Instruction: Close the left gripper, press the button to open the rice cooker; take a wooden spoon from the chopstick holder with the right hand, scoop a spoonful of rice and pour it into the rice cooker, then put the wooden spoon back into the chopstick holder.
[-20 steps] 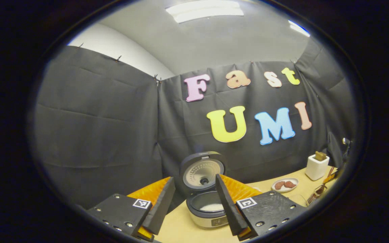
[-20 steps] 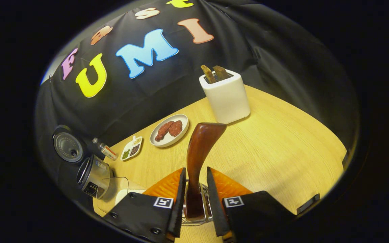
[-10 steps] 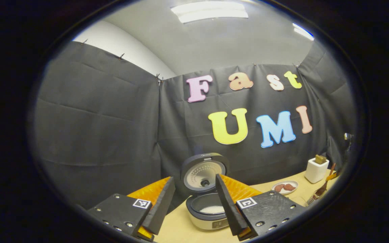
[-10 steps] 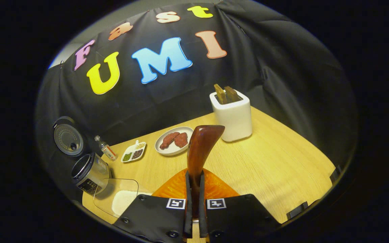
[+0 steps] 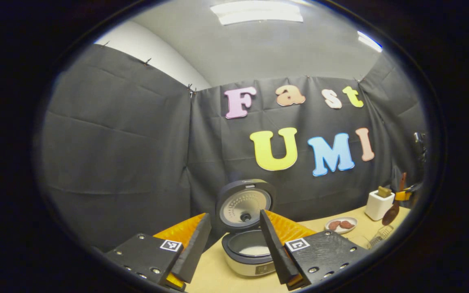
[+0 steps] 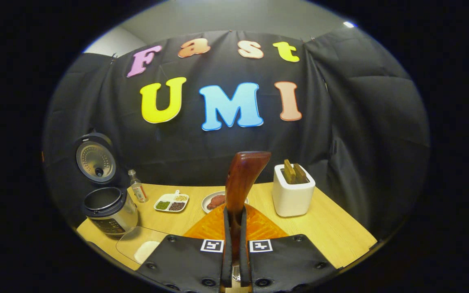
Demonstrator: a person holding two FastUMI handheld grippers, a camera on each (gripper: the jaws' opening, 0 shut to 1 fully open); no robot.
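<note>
Reddish-brown wooden spoon (image 6: 240, 183); silver, perhaps grey-rimmed, rice cooker (image 6: 110, 211).

The right gripper (image 6: 234, 244) has its two fingers pressed tight together, pointing forward. The left gripper (image 5: 234, 248) holds its fingers wide apart.

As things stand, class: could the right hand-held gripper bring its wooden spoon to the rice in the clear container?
Probably yes. The right hand-held gripper is shut on the wooden spoon, and the clear container of rice sits open-topped just ahead on the table, with nothing between them.
</note>
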